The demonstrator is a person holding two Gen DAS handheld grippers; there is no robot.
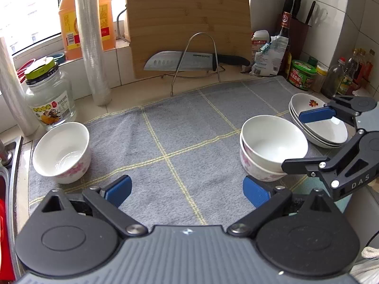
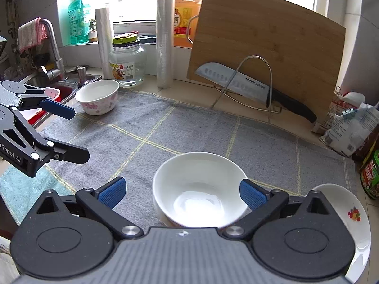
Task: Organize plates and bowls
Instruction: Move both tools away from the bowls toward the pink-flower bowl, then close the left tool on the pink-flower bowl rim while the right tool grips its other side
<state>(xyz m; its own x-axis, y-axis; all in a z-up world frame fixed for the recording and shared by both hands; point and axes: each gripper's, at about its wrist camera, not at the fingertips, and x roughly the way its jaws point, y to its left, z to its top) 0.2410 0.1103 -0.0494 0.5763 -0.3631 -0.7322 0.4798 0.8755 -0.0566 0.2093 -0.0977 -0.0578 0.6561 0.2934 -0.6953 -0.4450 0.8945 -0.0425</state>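
Where the grey checked cloth (image 1: 180, 127) covers the counter, we see two white bowls nested one inside the other (image 1: 272, 146), the lower one showing a pink flower print. Just beyond them, toward the right of the left wrist view, lies a stack of shallow white plates (image 1: 329, 135) with a small fruit motif inside the top one. A third bowl (image 1: 62, 152), also flower-printed, stands alone at the far left edge of the cloth, well apart from the stack and beside the sink (image 2: 68, 87).

Our right gripper (image 2: 182, 193) has its blue pads spread wide, and the stacked bowls sit partly between them; the right pad is close against the rim, though we cannot tell whether it touches, and the left pad is clear of the bowl. Our left gripper (image 1: 188, 190) is spread wide too, over bare cloth, with nothing between its fingers.

Behind the cloth a bamboo cutting board (image 1: 189, 23) leans against the wall, with a kitchen knife (image 1: 187, 61) resting across a wire rack (image 1: 196, 61) in front of it. A glass jar (image 1: 49, 97) with a green lid and an upright roll of plastic film (image 1: 93, 45) stand near the lone bowl.
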